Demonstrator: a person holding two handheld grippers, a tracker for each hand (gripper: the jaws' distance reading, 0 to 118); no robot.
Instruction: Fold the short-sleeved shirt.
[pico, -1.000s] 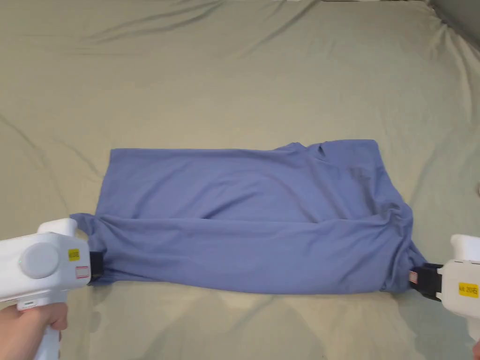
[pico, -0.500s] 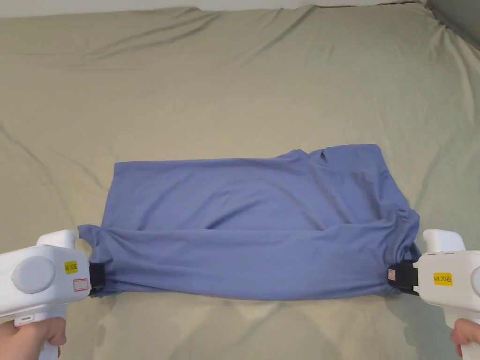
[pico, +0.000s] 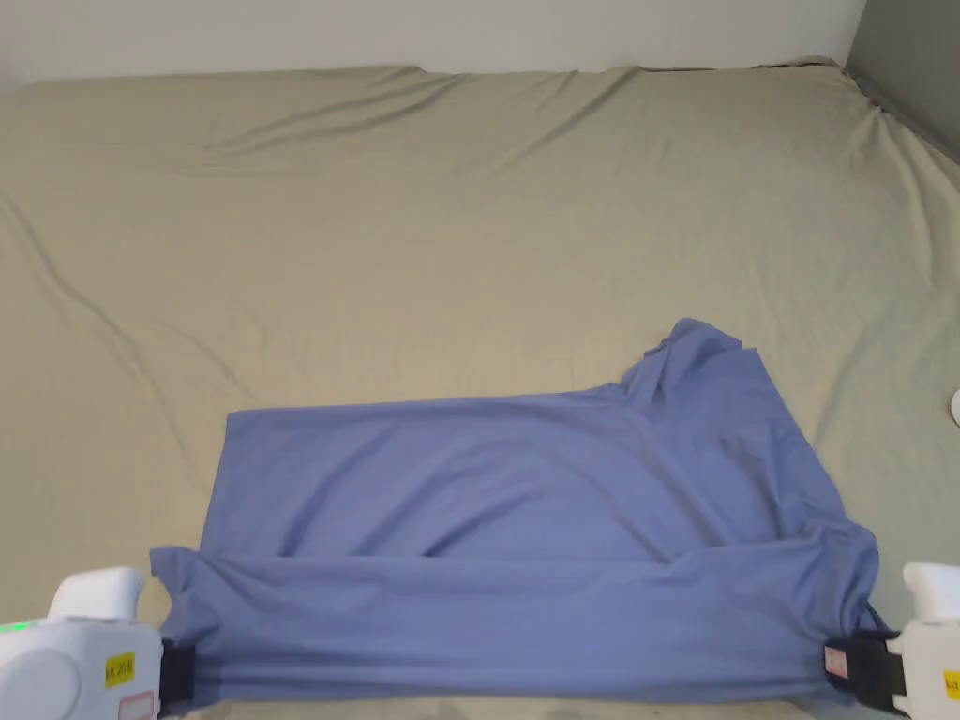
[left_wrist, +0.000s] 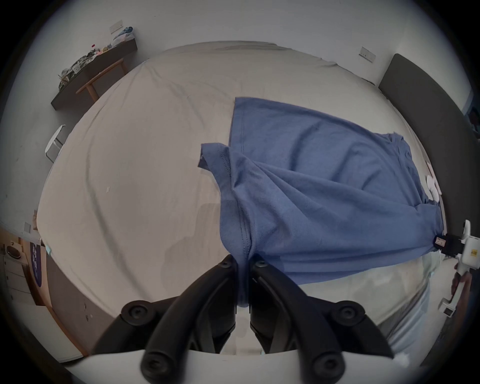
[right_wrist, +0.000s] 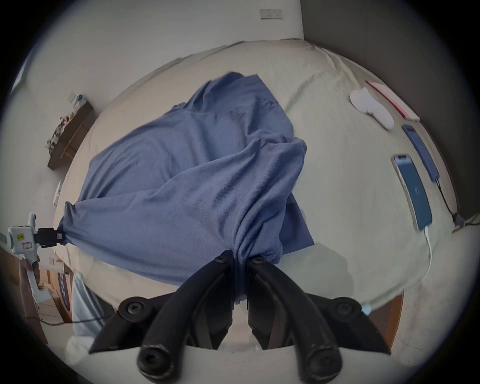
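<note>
Seemingly mid-fold: from the head view, the blue shirt (pico: 525, 525) lies spread on the bed (pico: 469, 216), its long axis running left to right, with the near long edge doubled into a raised band across the front. The left gripper (pico: 173, 677) grips that band at its left end and the right gripper (pico: 848, 667) at its right end, so the cloth is drawn fairly taut between them, low at the near edge of the bed. A loose flap of cloth sticks up at the far right corner, probably a sleeve or the collar area; I cannot tell which.

Seen from the left gripper view, the two black jaws stand pressed together on a bunched bit of the shirt's hem (left_wrist: 242, 249), cloth running down between them. The rest of the shirt fans away toward the other gripper (left_wrist: 441, 240), which holds the opposite end near the bed's edge.

Likewise, the right gripper view has its jaws closed on a gathered bunch of cloth (right_wrist: 240, 256), with folds radiating from the pinch. A short flap hangs off just beside the grip. Two phones (right_wrist: 413, 192) and a white object (right_wrist: 371, 107) lie well apart from the shirt, toward the bed's side.

My judgement is that the step in hand is the first lengthwise fold. The next move calls for carrying both ends together toward the far edge, keeping the tension even so the band lands straight, then letting go; uneven pull would skew the crease.
</note>
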